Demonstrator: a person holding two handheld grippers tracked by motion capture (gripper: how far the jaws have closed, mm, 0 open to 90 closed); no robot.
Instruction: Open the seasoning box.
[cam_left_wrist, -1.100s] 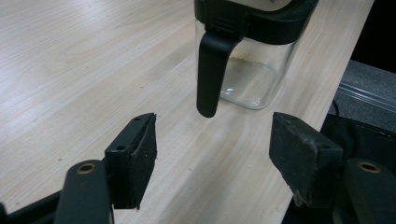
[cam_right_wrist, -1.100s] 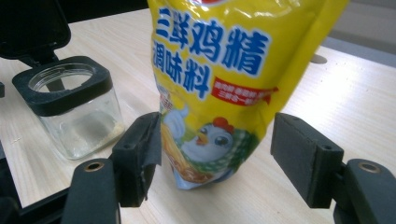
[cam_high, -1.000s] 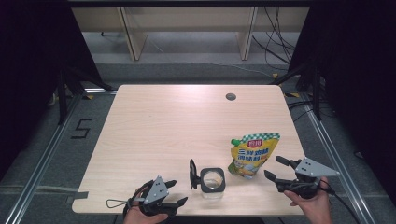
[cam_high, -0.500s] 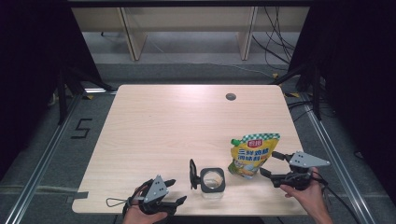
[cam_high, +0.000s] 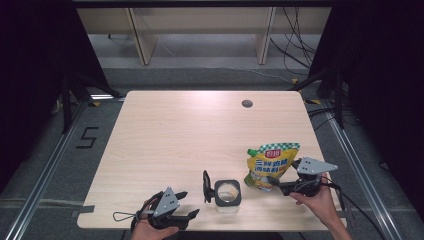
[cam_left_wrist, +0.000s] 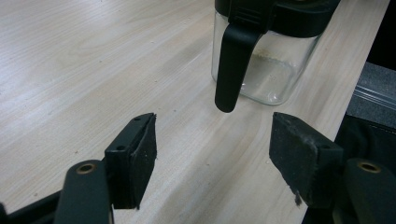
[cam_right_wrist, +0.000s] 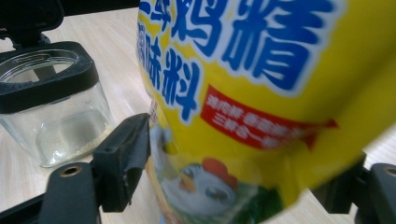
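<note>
A pale wood-grain table (cam_high: 200, 145) stands on a grey floor, with dark curtains on both sides and light wooden shelf legs at 12 o'clock beyond it. One small dark round disc (cam_high: 247, 103) sits in the tabletop toward 1 o'clock. A "5" (cam_high: 88, 137) is marked on the floor at about 9 o'clock from the table.

On the table are two things: one yellow pouch (cam_high: 270, 167) and one glass jar (cam_high: 227, 194). The pouch lies toward 4 o'clock, green along its top edge, with a small red brand badge too small to read from above. In the right gripper view the pouch (cam_right_wrist: 261, 102) carries big blue Chinese characters, among them "鸡精" and "味料", a red banner of small white characters that cannot be read, and a cartoon chicken near the bottom. The jar stands near 6 o'clock, just left of the pouch; it is clear and square-sided with a black collar, its black flip lid (cam_high: 206, 186) standing open at its 9 o'clock side. A thin layer of pale powder lies in the jar (cam_right_wrist: 56, 121).

The left gripper (cam_high: 184, 205) rests at the near edge around 7 o'clock, jaws spread wide with nothing between them, aimed at the jar (cam_left_wrist: 266, 60) just ahead. The right gripper (cam_high: 274, 184) is at the pouch's lower edge; its jaws stand wide on either side of the pouch, and whether they press it cannot be told.
</note>
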